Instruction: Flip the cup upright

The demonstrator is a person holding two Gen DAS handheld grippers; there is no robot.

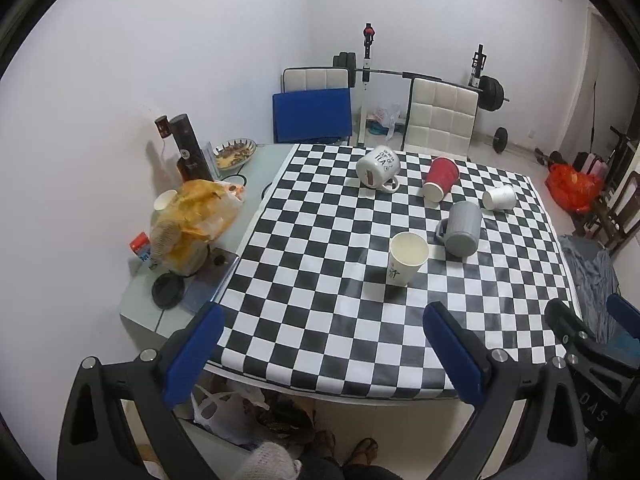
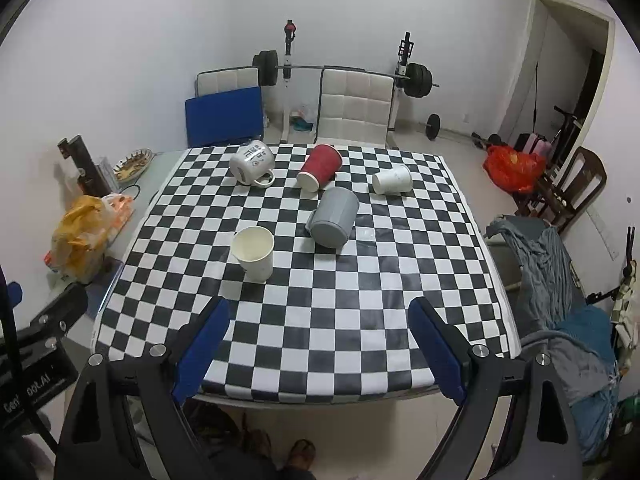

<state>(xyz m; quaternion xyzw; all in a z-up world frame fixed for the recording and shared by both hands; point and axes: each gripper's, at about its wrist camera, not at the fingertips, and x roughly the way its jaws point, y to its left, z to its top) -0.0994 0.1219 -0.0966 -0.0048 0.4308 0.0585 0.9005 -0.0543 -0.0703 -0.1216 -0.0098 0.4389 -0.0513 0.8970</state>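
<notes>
On the checkered tablecloth [image 1: 320, 280] [image 2: 312, 312] a white paper cup [image 1: 407, 258] [image 2: 254, 253] stands upright. A grey mug [image 1: 462, 229] [image 2: 334, 218], a red paper cup [image 1: 440, 179] [image 2: 320, 168], a small white cup [image 1: 499, 198] [image 2: 393, 179] and a white printed mug [image 1: 378, 167] [image 2: 253, 163] lie on their sides farther back. My left gripper [image 1: 324, 340] is open and empty over the table's near edge. My right gripper [image 2: 320, 332] is open and empty, also at the near edge. The right gripper's body shows at the left wrist view's right edge [image 1: 576, 332].
A side table at the left holds a yellow bag [image 1: 200, 216] [image 2: 80, 236], a dark bottle [image 1: 190, 148], a plate [image 1: 235, 152] and a black lid [image 1: 168, 290]. White chairs [image 1: 440, 120] [image 2: 354, 108] and a barbell rack stand behind. Clothes [image 2: 552, 264] hang at the right.
</notes>
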